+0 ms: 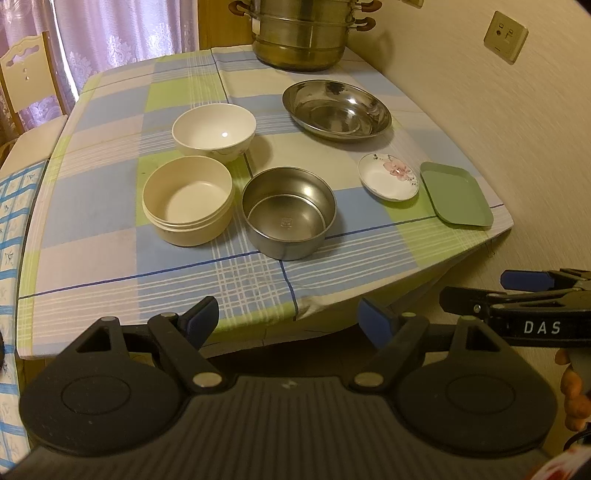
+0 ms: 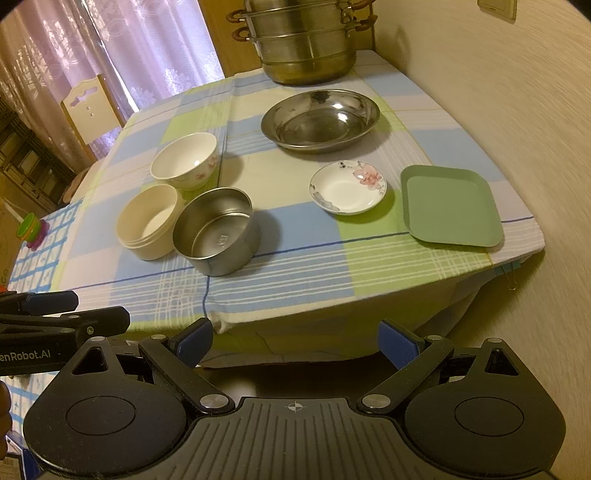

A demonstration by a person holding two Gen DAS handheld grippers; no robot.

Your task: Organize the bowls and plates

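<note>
On the checked tablecloth stand a white floral bowl (image 1: 214, 131) (image 2: 184, 160), a cream round bowl (image 1: 188, 199) (image 2: 149, 219), a steel bowl (image 1: 289, 212) (image 2: 216, 234), a wide steel dish (image 1: 336, 110) (image 2: 320, 120), a small flowered saucer (image 1: 389, 176) (image 2: 348, 186) and a green square plate (image 1: 456, 194) (image 2: 450, 205). My left gripper (image 1: 288, 321) is open and empty, short of the table's front edge. My right gripper (image 2: 295, 339) is open and empty, also short of the edge. Each shows in the other's view, the right at the side (image 1: 524, 295), the left at the side (image 2: 55, 310).
A tall steel steamer pot (image 1: 303, 33) (image 2: 306, 44) stands at the back of the table. A wall (image 1: 517, 147) runs along the right side. A chair (image 1: 26, 85) and curtains are at the far left. A second cloth (image 2: 33, 258) with a small toy lies left.
</note>
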